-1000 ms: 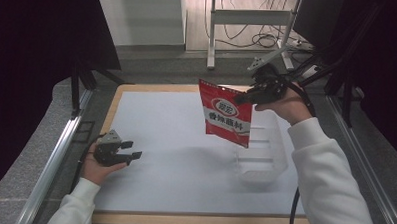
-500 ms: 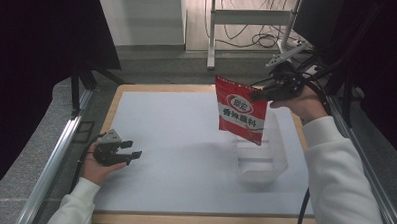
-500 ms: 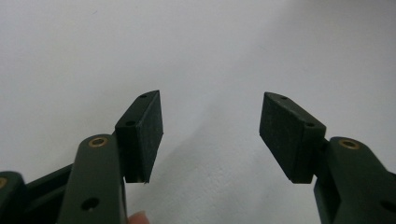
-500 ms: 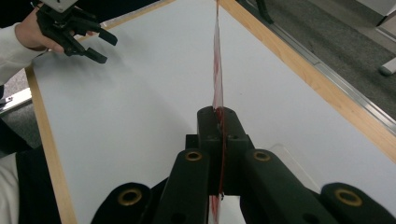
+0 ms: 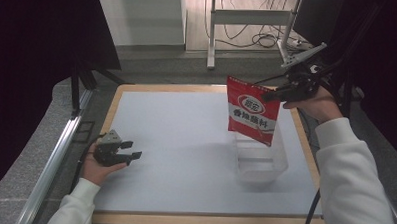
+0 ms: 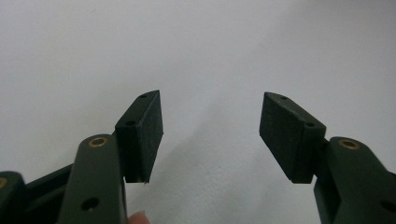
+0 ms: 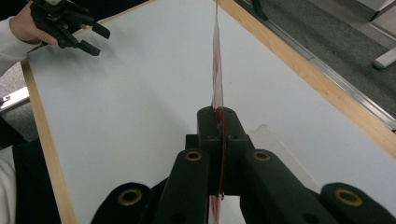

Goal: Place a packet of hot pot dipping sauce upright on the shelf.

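Observation:
A red snack packet [image 5: 251, 116] with white and black print hangs in the air over the right half of the white table [image 5: 185, 141]. My right gripper [image 5: 271, 96] is shut on its top right edge; the right gripper view has the packet [image 7: 217, 70] edge-on, pinched between the black jaws of that gripper [image 7: 219, 123]. Directly below the packet stands a clear plastic container [image 5: 260, 161], and the packet's lower corner hangs just over its rim. My left gripper [image 5: 134, 156] rests at the table's left side, and in its own view it [image 6: 211, 135] is open with only bare table between the pads.
The table has a wooden rim [image 5: 202, 221]. A metal rail [image 5: 54, 162] runs along the left side. Behind the table is a grey floor with a metal stand [image 5: 249, 28] and loose cables [image 5: 261, 40].
My right gripper has carried the packet to the right, from over the table's middle to above the clear container. The left gripper has stayed put.

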`<control>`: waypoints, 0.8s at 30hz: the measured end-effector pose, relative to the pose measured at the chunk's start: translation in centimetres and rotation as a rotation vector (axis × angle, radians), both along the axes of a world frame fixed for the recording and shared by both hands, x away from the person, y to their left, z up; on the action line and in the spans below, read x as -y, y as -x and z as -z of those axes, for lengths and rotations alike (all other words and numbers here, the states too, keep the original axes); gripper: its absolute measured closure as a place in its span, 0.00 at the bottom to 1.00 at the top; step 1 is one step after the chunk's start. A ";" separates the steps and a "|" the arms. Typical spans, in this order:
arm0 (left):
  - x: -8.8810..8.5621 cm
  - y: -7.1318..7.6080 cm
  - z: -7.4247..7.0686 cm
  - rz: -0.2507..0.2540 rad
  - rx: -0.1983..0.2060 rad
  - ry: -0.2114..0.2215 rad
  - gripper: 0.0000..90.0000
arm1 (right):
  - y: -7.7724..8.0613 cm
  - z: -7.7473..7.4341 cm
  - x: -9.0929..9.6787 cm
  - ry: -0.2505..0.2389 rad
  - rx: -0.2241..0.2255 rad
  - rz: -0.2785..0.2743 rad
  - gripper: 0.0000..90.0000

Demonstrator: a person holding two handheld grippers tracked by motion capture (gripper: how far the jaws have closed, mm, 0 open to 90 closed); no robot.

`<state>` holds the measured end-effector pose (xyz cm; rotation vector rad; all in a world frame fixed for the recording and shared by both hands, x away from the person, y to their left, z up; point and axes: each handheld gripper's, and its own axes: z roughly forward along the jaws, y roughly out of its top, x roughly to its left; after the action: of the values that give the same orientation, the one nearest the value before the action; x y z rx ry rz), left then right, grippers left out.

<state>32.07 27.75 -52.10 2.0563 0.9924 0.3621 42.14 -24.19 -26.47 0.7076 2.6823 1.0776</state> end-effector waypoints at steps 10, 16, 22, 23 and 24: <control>0.0 0.2 -0.1 -0.018 0.016 0.000 0.44 | 0.1 0.3 1.6 0.005 -0.004 0.012 0.99; 0.1 0.3 -0.1 -0.021 0.016 -0.002 0.44 | -0.3 0.5 2.0 0.013 0.000 0.016 0.99; -0.1 0.3 0.0 -0.025 0.014 -0.001 0.44 | -0.6 0.6 2.3 0.013 0.004 0.006 0.99; -0.1 0.4 0.0 -0.026 0.014 -0.002 0.44 | -0.6 0.7 2.3 0.013 0.002 0.004 0.99; -0.1 0.4 0.0 -0.026 0.013 -0.003 0.44 | -0.6 0.6 2.3 0.013 0.005 0.003 0.99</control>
<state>31.68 27.86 -52.11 2.0428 1.0124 0.3898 42.72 -26.54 -27.11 0.7052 2.6803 1.0594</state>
